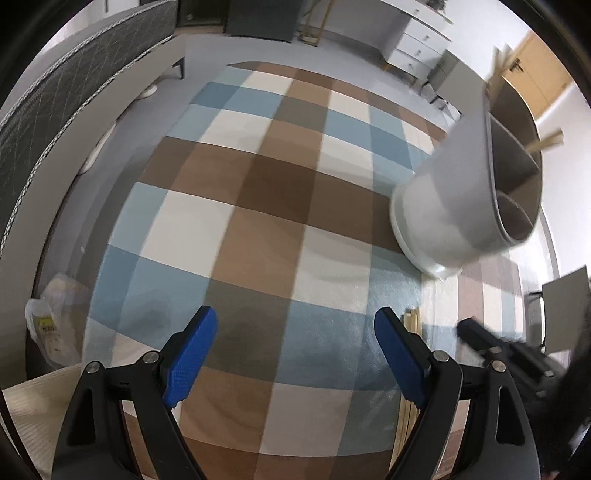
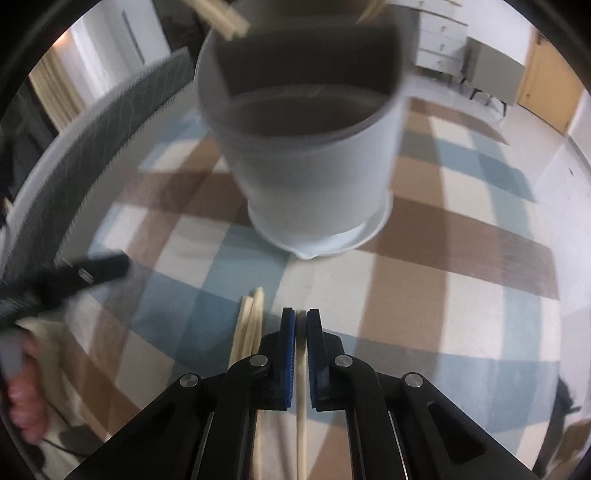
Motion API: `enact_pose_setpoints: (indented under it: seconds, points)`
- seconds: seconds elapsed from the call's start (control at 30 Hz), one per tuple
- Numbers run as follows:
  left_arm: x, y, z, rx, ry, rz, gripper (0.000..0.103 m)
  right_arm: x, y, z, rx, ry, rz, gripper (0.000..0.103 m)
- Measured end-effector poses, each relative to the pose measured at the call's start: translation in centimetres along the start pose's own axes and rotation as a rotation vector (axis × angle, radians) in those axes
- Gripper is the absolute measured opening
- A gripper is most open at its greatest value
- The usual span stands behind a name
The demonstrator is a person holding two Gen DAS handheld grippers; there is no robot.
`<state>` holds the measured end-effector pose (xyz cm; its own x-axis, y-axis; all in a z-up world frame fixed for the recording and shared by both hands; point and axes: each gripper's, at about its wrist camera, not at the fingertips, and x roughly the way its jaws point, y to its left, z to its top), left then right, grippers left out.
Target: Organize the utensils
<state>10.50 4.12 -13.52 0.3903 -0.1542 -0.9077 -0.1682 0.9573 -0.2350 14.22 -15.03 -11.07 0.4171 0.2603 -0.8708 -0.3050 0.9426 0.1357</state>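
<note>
A white divided utensil holder (image 2: 314, 158) stands on the checked cloth, just ahead of my right gripper (image 2: 301, 325); it also shows at the right of the left wrist view (image 1: 454, 206). Wooden chopsticks (image 2: 225, 16) stick out of its far compartments. My right gripper is shut on a single pale chopstick (image 2: 301, 369) that runs back between the fingers. More chopsticks (image 2: 251, 321) lie on the cloth just left of it. My left gripper (image 1: 295, 354) is open and empty above the cloth; it appears as a dark blurred shape at the left of the right wrist view (image 2: 88, 275).
The checked blue, brown and cream cloth (image 1: 258, 184) covers the table. A grey patterned bed (image 1: 55, 92) runs along the left. A plastic bag (image 1: 48, 328) sits on the floor at left. White drawers (image 1: 417, 40) and a wooden door (image 1: 535, 77) stand behind.
</note>
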Motion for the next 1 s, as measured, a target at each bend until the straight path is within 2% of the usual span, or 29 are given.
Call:
enact_pose_setpoints:
  seconds: [0.2,0.37,0.43,0.57,0.67,1.0]
  points:
    - [-0.2,-2.2,-1.6,0.082,-0.034,-0.023,0.083,-5.3,-3.1,-1.2,0.141,-0.134,0.094,0.005]
    - [-0.7,-3.9,-3.6,0.150,-0.034,-0.069,0.083,-7.3,-5.3,-2.3,0.282,-0.191,0.156,0.005]
    - [-0.8,-4.7,-4.3,0.182,-0.025,-0.081,0.083,-8.1,-5.9,-2.5,0.302,-0.217,0.155,0.005]
    - [-0.2,-6.8,-6.1,0.277,-0.003,-0.058,0.084,-9.8,-6.4,-2.8,0.301,-0.268,0.131,0.005]
    - [1.1,-7.7,-6.8,0.326,0.016,-0.006,0.084,-10.6,-6.5,-3.0,0.286,-0.292,0.111,0.005]
    - [3.7,-6.4,-6.3,0.284,0.071,0.096,0.084,-11.3,-7.5,-3.3,0.306,-0.318,0.124,0.005]
